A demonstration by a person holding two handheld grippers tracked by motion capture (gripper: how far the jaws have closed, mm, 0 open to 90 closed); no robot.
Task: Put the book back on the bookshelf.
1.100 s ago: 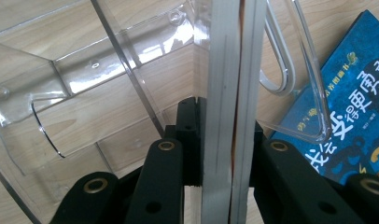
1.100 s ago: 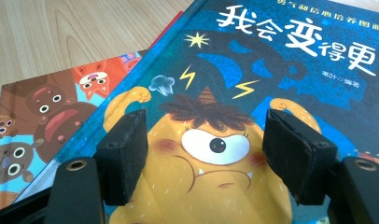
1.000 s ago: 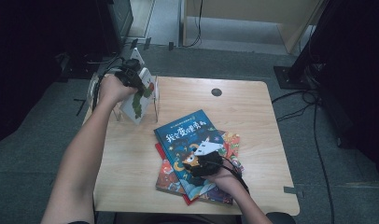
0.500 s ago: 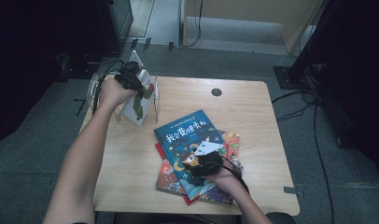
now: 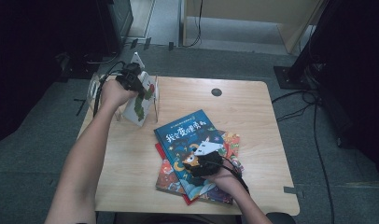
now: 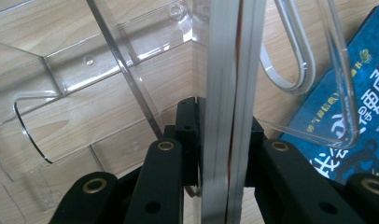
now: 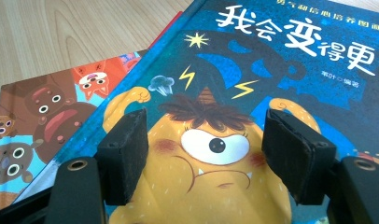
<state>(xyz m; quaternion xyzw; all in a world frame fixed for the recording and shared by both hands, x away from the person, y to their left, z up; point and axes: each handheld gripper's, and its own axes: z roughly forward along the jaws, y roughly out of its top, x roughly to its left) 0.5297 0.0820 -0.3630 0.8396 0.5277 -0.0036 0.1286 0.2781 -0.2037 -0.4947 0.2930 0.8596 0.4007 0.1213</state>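
Books are what my two grippers work with on the wooden table (image 5: 253,112), which fills the middle of the high view. At the lower centre of that frame lies a stack of picture books, the blue book (image 5: 192,144) on top, the red book (image 5: 165,175) showing under its lower left edge. At the upper left of the table stands the clear acrylic rack (image 5: 152,95), upright, with dividers. A thin white book (image 5: 140,105) stands on edge between those dividers, leaning a little. My left gripper (image 5: 134,79) comes down on it from above; in the left gripper view my two black jaws are closed on the thin white book (image 6: 229,107), its page edges running up the middle of the frame, pads pressed to both covers. My right gripper (image 5: 204,161) rests low over the blue book; in the right gripper view my jaws stand wide apart with nothing between them, and the one-eyed yellow monster (image 7: 211,154) on the cover shows in the gap.
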